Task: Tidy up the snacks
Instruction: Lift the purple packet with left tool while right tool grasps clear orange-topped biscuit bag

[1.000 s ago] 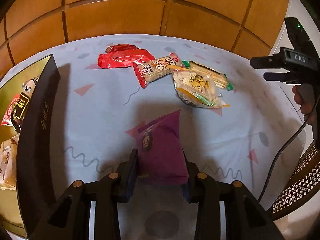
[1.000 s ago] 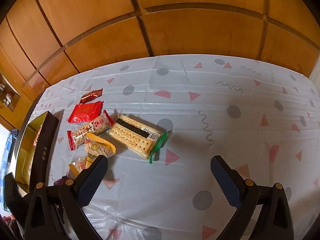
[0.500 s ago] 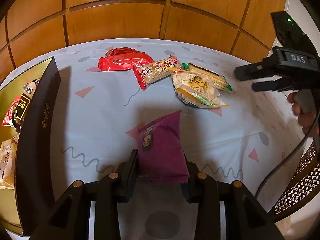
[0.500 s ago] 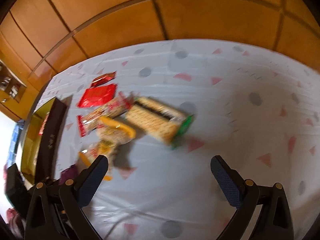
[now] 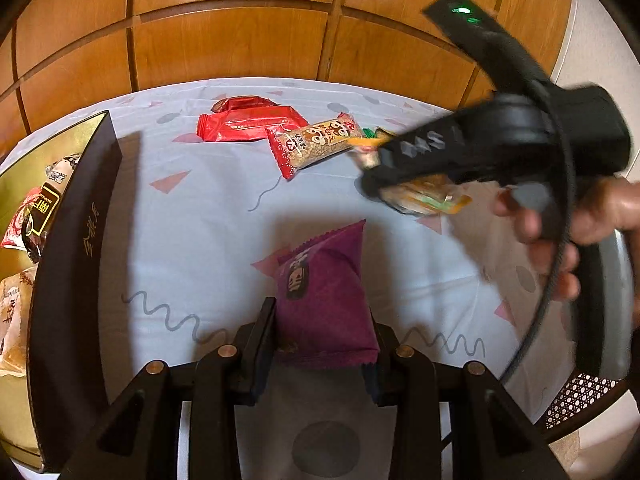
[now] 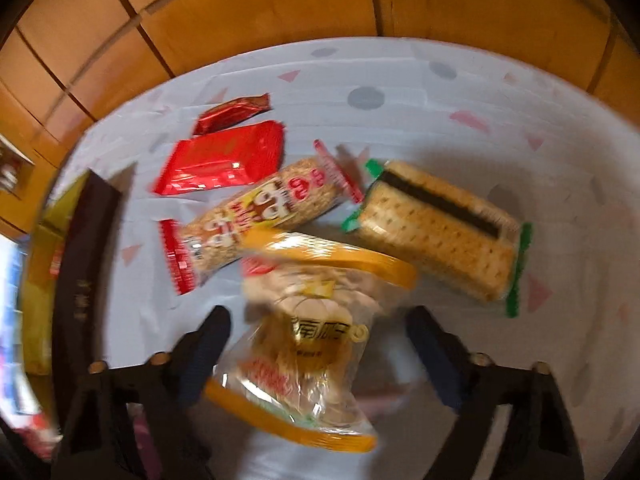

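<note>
My left gripper (image 5: pixel 322 344) is shut on a purple snack packet (image 5: pixel 326 292) just above the tablecloth. My right gripper (image 6: pixel 320 340) is open, its fingers either side of a clear, yellow-edged snack bag (image 6: pixel 312 332) lying on the table; it also shows in the left wrist view (image 5: pixel 492 152) over that bag (image 5: pixel 424 198). Beyond lie a red-ended rice bar (image 6: pixel 260 216), a cracker pack (image 6: pixel 436 232) and two red packets (image 6: pixel 224 158). The rice bar (image 5: pixel 316 144) and red packets (image 5: pixel 248 120) also show in the left wrist view.
A black and gold box (image 5: pixel 76 240) holding several snacks stands at the left, also in the right wrist view (image 6: pixel 84 240). A wooden panelled wall (image 5: pixel 240 40) runs behind the table. A cane chair (image 5: pixel 580 396) is at the right.
My right gripper has swung left and down over the yellow-edged bag, which now lies between its open fingers. My left gripper still holds the purple packet in about the same place.
</note>
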{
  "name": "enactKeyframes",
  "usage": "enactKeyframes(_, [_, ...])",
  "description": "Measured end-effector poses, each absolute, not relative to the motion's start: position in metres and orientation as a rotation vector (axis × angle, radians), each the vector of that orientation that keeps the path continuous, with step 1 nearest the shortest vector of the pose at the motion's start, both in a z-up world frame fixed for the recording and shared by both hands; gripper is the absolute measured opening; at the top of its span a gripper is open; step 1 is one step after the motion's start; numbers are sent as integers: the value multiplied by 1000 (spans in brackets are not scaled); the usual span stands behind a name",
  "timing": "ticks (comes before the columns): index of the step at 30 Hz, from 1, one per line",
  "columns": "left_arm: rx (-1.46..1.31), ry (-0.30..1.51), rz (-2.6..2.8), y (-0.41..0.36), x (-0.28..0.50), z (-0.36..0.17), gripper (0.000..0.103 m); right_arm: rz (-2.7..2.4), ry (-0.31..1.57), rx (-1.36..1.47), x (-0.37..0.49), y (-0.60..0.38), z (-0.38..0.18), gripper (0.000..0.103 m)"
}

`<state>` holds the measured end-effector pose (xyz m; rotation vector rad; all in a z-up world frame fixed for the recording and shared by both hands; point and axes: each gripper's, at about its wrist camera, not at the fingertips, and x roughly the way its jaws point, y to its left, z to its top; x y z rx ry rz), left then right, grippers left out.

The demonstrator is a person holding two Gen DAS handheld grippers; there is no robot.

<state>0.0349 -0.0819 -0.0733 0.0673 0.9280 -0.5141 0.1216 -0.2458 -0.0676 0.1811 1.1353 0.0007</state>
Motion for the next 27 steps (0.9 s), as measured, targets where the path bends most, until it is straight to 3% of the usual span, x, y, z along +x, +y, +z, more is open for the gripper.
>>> enactKeyframes(1, [67, 928, -514, -82, 35, -73, 38, -4, 1126, 152, 120, -243, -66, 48])
enactKeyframes(18, [108, 946, -496, -87, 35, -71, 36, 41, 1059, 79, 54, -260, -72, 52])
enactKeyframes(23, [125, 944, -493, -89, 33, -68, 28, 71, 976, 88, 43, -263, -76, 54])
enactKeyframes(27, [123, 899, -496, -88, 27, -55, 27, 69, 912, 69, 35, -260, -79, 54])
